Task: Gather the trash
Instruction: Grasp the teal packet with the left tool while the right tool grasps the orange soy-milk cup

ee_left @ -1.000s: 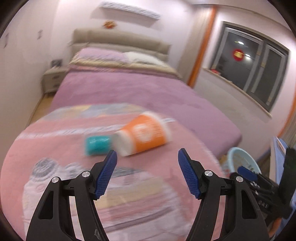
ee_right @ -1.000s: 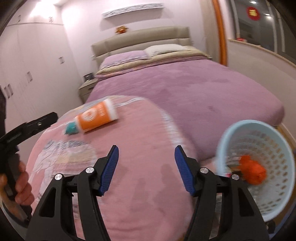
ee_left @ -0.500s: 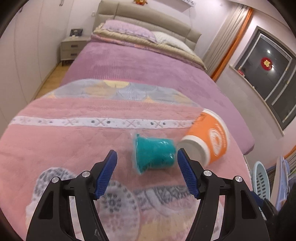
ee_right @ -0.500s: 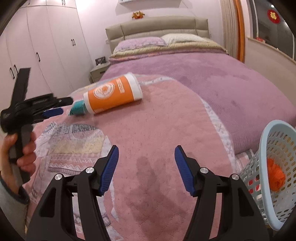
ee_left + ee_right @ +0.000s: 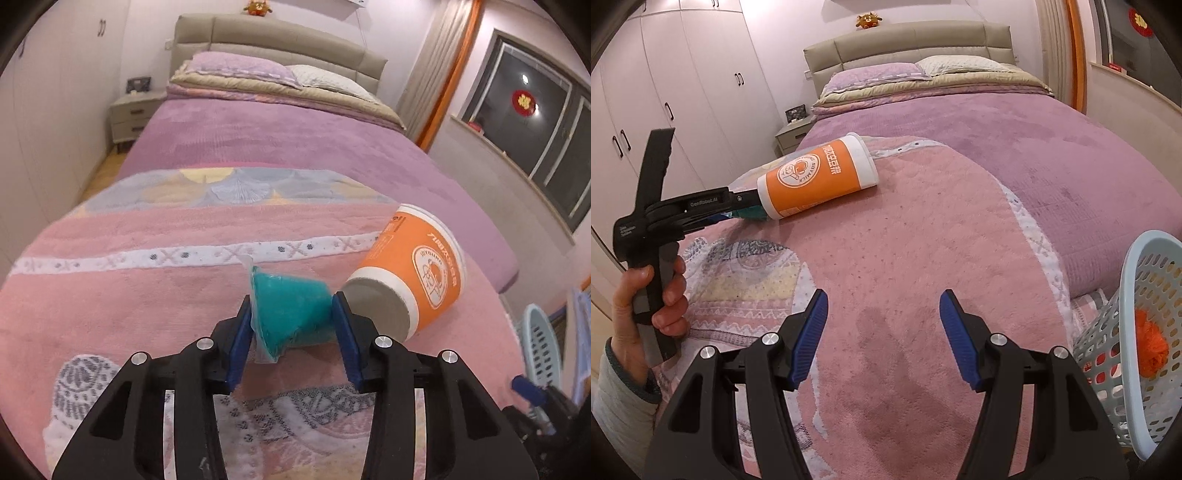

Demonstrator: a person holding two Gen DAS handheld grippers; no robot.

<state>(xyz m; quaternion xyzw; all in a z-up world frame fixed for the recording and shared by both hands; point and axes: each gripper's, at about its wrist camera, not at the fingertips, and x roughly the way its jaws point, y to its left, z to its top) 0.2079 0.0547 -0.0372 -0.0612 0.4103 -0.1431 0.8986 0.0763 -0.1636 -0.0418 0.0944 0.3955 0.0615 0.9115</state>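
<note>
The teal cup (image 5: pixel 291 314), wrapped in a clear film, lies on its side on the pink blanket (image 5: pixel 147 288) at the foot of the bed (image 5: pixel 295 147), and the left claw (image 5: pixel 291 328) is closing on it, both blue pads already against its sides. Just beside it, touching or nearly so, lies the orange paper cup (image 5: pixel 413 273), also on its side, its pale base toward the left claw. From the right wrist view the orange cup hides most of the teal one; only a sliver (image 5: pixel 750 213) shows by the left claw's tips.

The left hand (image 5: pixel 653 295) grips the tool's handle upright, a pale sleeve at the wrist, the claw reaching out over the blanket. The right claw (image 5: pixel 884 332) hangs above bare pink blanket with its 2 pads standing apart and nothing between them.

The light-blue basket (image 5: pixel 1137 280) sits at the bed's right edge, cut off by the frame, with an orange crumpled thing (image 5: pixel 1150 347) inside; what it is cannot be made out. Farther off are pillows, a grey headboard (image 5: pixel 908 40), a nightstand (image 5: pixel 133 118), white wardrobes (image 5: pixel 665 92) and a dark window (image 5: pixel 543 140).
</note>
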